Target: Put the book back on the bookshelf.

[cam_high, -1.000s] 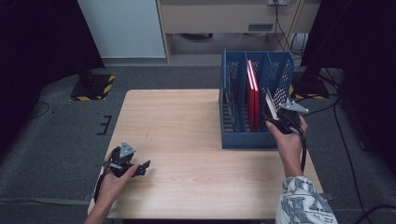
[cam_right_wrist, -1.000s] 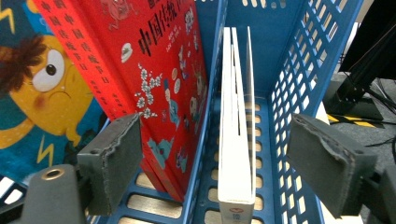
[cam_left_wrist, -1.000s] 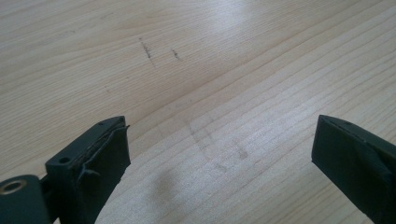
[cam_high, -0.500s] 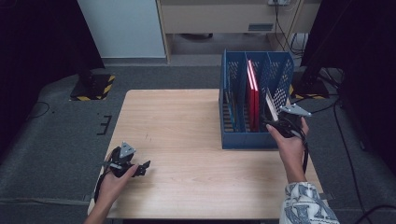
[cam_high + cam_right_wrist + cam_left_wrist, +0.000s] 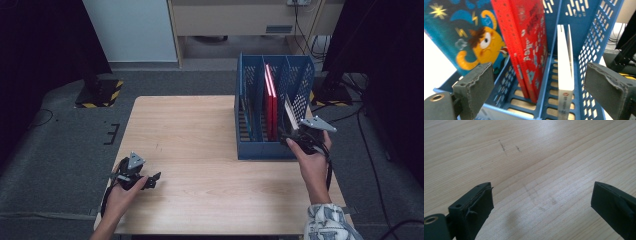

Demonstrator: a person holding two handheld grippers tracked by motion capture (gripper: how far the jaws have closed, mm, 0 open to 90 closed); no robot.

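1. The white book (image 5: 289, 114) stands tilted in the rightmost of three compartments of the blue file rack (image 5: 250, 150), seen in the high view at the table's (image 5: 200, 130) right edge. Two red books (image 5: 270, 102) stand in the middle compartment, one teal book (image 5: 247, 112) in the left. The right gripper (image 5: 295, 134) sits just before the rack's front; the left gripper (image 5: 150, 181) rests near the front-left corner, bare wood all around.
2. Left gripper view: its jaws stand wide over bare tabletop (image 5: 536, 157), nothing between them.
3. Right gripper view: the jaws have just been opening and stand wide, clear of the white book (image 5: 565, 75), which leaves open room toward the rack's right wall (image 5: 594, 45).
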